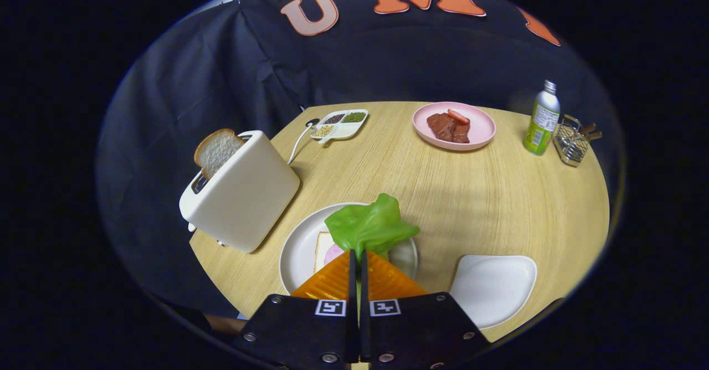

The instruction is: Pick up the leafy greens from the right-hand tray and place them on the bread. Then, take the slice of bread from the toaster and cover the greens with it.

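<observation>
- Gripper fingers pinch the greens, held above the plate.
- Bread lies on that plate, partly under the greens.
- A second slice stands in the toaster, beside the plate.
- The tray sits opposite.

Gripper pitched downward, fingers pressed nearly together, thin gap between tips. Both fingers pinch leafy greens, which bunch out just ahead of tips. Finger bases side by side, level.
</observation>
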The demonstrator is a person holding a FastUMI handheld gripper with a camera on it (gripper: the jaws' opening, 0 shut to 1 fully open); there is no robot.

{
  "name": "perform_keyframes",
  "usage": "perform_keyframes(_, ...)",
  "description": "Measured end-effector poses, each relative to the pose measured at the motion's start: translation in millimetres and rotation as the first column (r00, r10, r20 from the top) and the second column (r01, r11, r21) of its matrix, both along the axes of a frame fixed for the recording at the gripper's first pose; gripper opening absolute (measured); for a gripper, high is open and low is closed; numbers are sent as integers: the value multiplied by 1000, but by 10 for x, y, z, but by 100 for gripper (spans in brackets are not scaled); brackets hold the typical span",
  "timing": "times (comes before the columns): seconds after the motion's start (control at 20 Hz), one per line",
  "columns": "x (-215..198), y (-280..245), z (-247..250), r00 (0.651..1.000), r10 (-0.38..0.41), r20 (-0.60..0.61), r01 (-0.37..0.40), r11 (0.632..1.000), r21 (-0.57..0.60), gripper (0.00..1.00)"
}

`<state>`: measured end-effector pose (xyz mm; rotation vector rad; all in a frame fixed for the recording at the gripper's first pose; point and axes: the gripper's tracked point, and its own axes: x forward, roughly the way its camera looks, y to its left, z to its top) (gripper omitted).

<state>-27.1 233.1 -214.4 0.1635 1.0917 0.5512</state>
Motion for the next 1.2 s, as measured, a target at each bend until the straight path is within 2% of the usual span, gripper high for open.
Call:
perform_keyframes(0.25,-43,239,-254,997,44,-66,-43,999,13,2)
perform_keyframes(0.5,99,155,-405,998,16,-59,-18,999,-28,6)
perform_keyframes(0.7,43,168,-505,997,27,-73,-30,999,-41,14)
perform_keyframes(0.85,-5,182,-589,996,37,-86,-42,997,-61,30)
perform_keyframes(0.95,-34,223,-611,995,49,-87,-55,996,-68,35)
perform_keyframes(1.1,-12,254,-503,997,33,-74,-39,997,-73,36)
perform_keyframes(1.2,65,262,-343,999,28,-40,-32,996,-86,46)
